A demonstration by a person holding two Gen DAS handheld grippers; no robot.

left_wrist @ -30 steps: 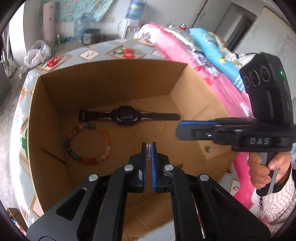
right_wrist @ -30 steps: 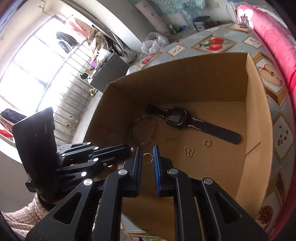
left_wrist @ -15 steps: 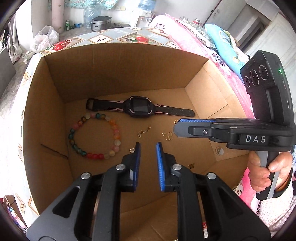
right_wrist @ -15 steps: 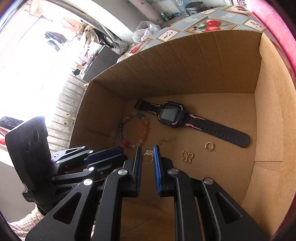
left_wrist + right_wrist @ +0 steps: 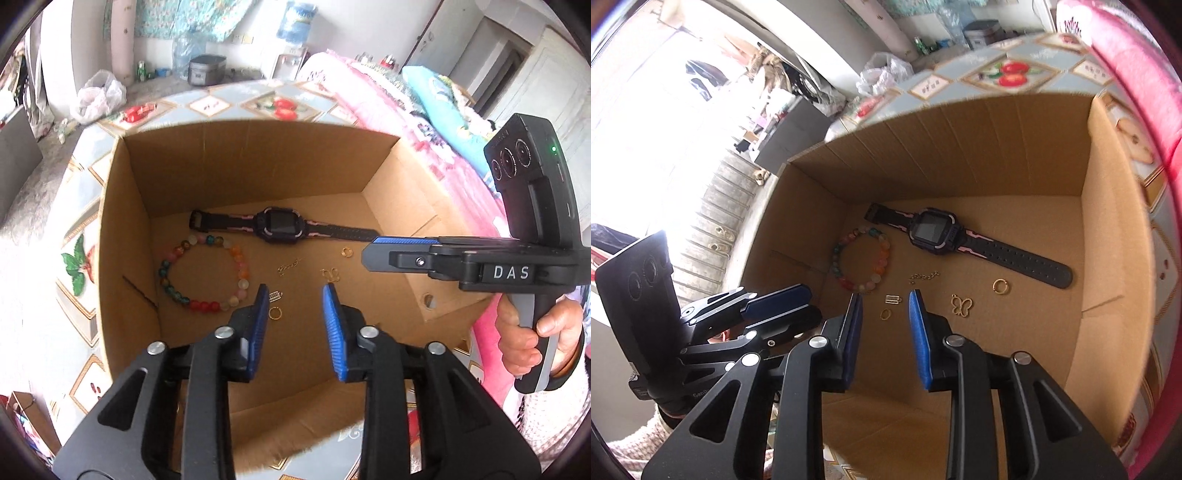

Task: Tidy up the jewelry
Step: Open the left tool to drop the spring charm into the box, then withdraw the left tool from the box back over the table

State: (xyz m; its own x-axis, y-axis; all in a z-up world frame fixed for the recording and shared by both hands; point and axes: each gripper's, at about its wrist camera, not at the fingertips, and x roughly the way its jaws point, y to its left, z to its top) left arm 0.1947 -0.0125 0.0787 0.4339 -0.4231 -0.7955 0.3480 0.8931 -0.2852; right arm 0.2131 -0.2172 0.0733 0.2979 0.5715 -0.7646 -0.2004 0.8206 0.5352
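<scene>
An open cardboard box (image 5: 240, 166) holds a black watch (image 5: 280, 230), a coloured bead bracelet (image 5: 203, 273), a short gold chain (image 5: 290, 266), a gold butterfly (image 5: 330, 274) and a gold ring (image 5: 346, 252). My left gripper (image 5: 294, 295) hangs above the box floor, jaws opening, nothing between them. A small rectangular clasp (image 5: 276, 296) and a gold hoop (image 5: 275, 314) lie loose below it. My right gripper (image 5: 885, 300) is also opening, pads touching nothing. In the right wrist view, the clasp (image 5: 893, 299) and hoop (image 5: 885, 314) rest on the floor beneath it.
The box (image 5: 960, 147) stands on a table with a fruit-patterned cloth (image 5: 207, 105). A pink bed (image 5: 388, 96) runs along the right. A person's hand (image 5: 524, 332) grips the right gripper's handle beside the box's right wall.
The left gripper was shut on the small clasp and the right on the gold hoop. Both have opened, and the two pieces now lie on the box floor.
</scene>
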